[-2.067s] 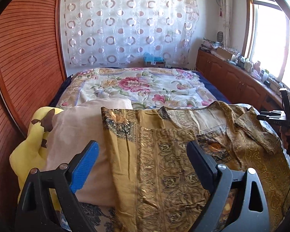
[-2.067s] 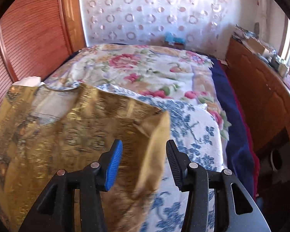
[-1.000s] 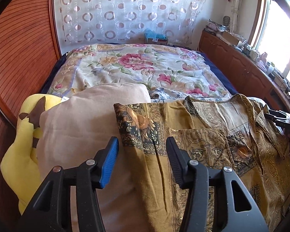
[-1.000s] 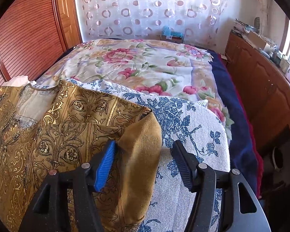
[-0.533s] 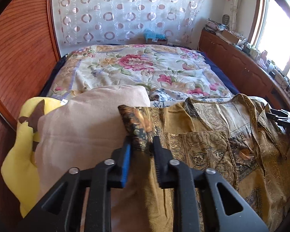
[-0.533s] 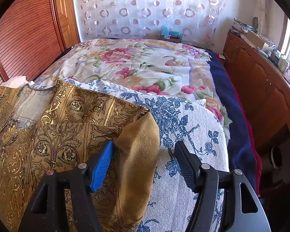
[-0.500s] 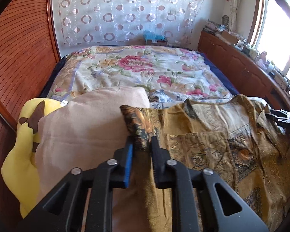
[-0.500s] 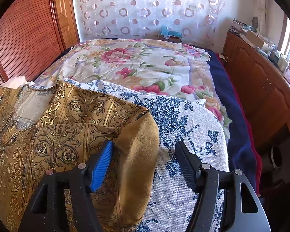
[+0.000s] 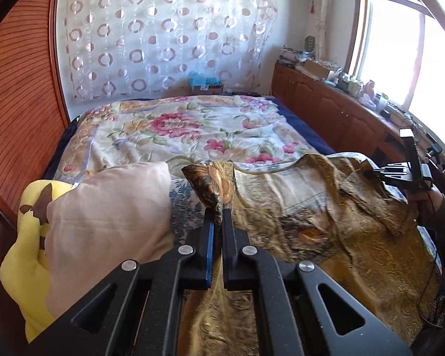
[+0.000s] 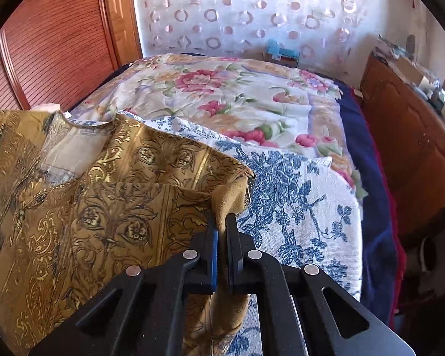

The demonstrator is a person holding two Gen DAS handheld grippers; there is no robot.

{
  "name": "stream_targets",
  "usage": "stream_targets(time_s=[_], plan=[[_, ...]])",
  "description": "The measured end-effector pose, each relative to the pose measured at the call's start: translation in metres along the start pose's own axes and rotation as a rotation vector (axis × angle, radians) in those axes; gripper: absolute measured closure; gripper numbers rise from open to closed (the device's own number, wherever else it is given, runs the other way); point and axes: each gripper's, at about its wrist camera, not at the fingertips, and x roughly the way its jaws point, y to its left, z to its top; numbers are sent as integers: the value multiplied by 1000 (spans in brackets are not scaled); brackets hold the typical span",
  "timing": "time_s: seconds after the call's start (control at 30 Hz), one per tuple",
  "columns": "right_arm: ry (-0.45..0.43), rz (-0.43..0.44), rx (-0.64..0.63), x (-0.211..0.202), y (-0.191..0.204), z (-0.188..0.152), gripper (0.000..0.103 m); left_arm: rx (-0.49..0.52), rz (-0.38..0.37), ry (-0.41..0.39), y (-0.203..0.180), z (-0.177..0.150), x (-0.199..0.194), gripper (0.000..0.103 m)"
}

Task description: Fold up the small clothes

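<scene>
A gold patterned shirt [image 9: 326,237] lies spread on the near end of the bed, over a blue-and-white floral cloth [image 10: 296,195]. My left gripper [image 9: 218,212] is shut on the shirt's left shoulder corner and holds it raised. My right gripper [image 10: 221,219] is shut on the plain gold edge at the shirt's right side [image 10: 231,198]. The right gripper also shows in the left wrist view [image 9: 400,175], at the shirt's far right edge. The shirt's collar opening [image 10: 71,148] faces away from me.
A pink pillow [image 9: 103,216] and a yellow plush [image 9: 23,252] lie left of the shirt. A floral blanket [image 9: 192,127] covers the bed beyond. A wooden wardrobe [image 10: 50,44] stands left; a wooden cabinet [image 9: 341,115] with clutter runs along the right under the window.
Both grippers have closed on the shirt: the left on its left shoulder corner, the right on its right edge. The left corner has lifted off the pink pillow.
</scene>
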Motion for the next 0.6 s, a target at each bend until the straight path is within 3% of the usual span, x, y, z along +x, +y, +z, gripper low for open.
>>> stream_targets(time_s=[0.33,0.6], plan=[[-230,98,41,-100,9,-20,99,0,-45,-100,-18,-21,-69,98],[-323,130,4,-170,33,-80,99,3,-29,-162,-22,-56,-128,98]])
